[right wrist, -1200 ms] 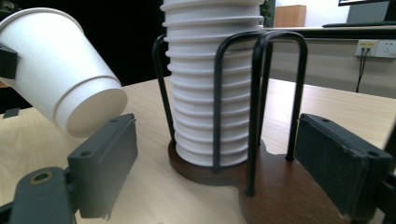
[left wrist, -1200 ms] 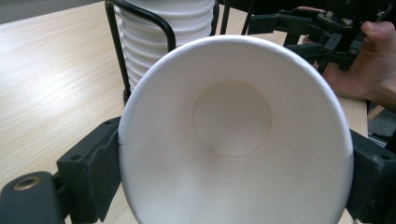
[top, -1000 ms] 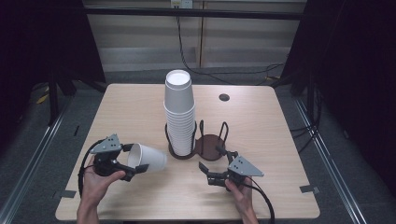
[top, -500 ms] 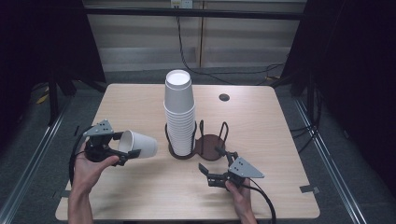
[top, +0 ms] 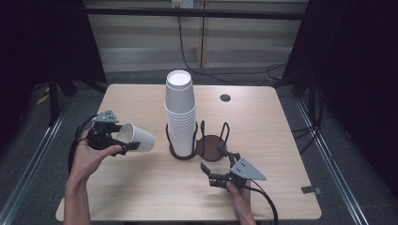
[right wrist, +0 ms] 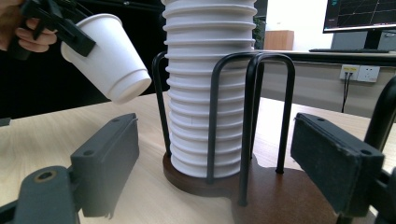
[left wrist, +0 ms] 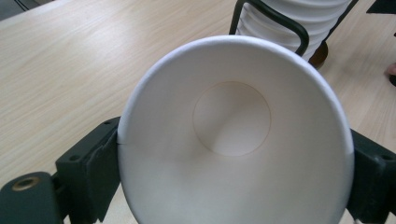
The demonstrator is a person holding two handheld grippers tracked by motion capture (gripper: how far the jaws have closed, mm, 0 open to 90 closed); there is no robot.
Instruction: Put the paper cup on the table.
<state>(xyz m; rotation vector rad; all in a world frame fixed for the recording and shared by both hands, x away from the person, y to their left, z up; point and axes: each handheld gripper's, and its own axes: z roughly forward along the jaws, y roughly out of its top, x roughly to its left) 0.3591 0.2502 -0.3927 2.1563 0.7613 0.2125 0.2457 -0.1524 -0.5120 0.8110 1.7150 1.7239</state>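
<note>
While the right gripper (top: 217,169) waits wide open near the dark wire-hooped holder (top: 209,145), the left gripper (top: 123,139), clamping a white paper cup (top: 136,137), has risen leftward from the tall white cup stack (top: 180,112), separating it.

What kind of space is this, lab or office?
Probably a lab test bench: one bare wooden table ringed by dark curtains, cables trailing over the floor, a monitor behind, and hand-held grippers working a cup stack.
</note>
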